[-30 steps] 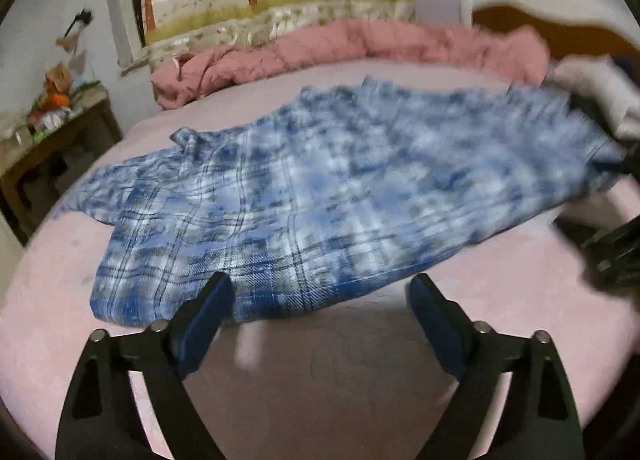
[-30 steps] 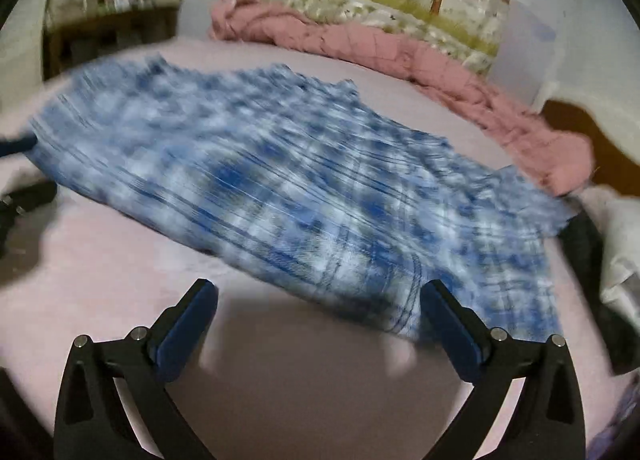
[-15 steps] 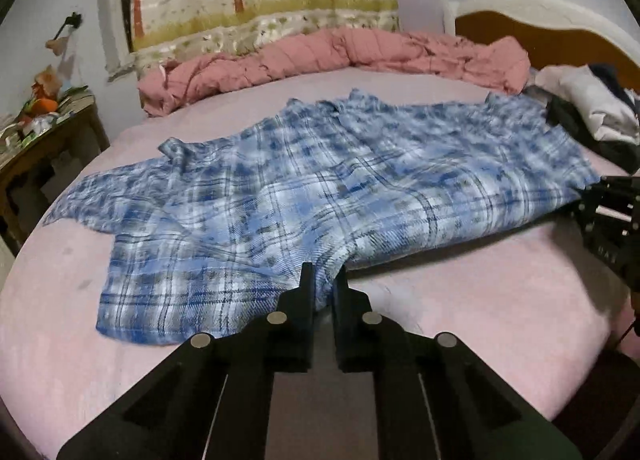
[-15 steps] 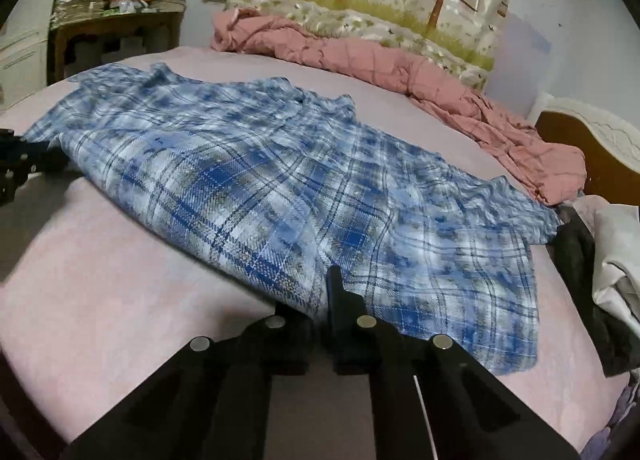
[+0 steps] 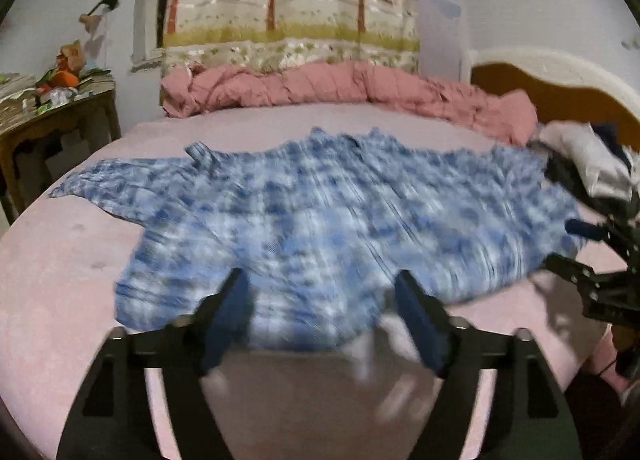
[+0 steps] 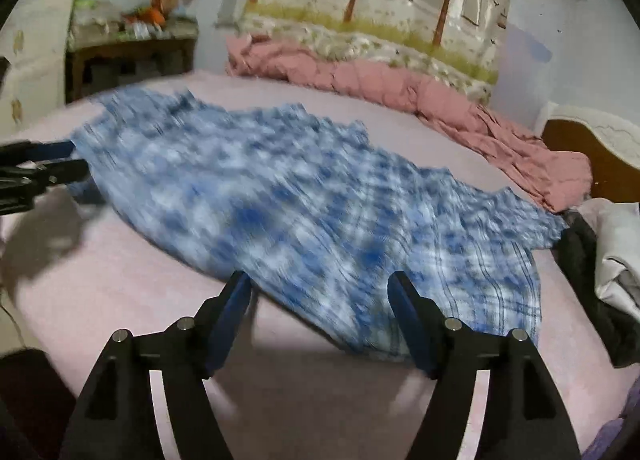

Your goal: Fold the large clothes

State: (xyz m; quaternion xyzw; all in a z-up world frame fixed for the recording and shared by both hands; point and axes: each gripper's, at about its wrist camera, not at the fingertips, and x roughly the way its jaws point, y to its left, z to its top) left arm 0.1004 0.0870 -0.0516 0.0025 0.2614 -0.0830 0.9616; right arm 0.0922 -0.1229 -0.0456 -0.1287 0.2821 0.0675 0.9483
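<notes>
Your blue-and-white plaid shirt (image 5: pixel 320 220) lies spread flat across the pink bed sheet (image 5: pixel 68 280), its length running from your left to your right. The weave shows dark blue lines crossing paler blue and white blocks; motion blur softens the pattern over most of the cloth in both views. One sleeve (image 5: pixel 100 180) extends toward the left edge of the bed, and a small raised fold, probably the collar (image 5: pixel 200 152), stands up along the far edge. The near hem bulges toward you in the centre.

Your left gripper (image 5: pixel 322 320) has just been opening: its jaws stand wide apart. The near hem lies between and below the blue pads (image 5: pixel 420 324), but the pads do not press on it. Nothing is held.

Your right gripper (image 6: pixel 320 316) has likewise just been opening. Its jaws stand wide, with the near hem visible between them but not pinched.

A rolled pink quilt (image 5: pixel 340 88) lies along the far side of the bed, apart from the shirt. A pile of other garments (image 6: pixel 612 252) sits just beside the shirt's right end.
</notes>
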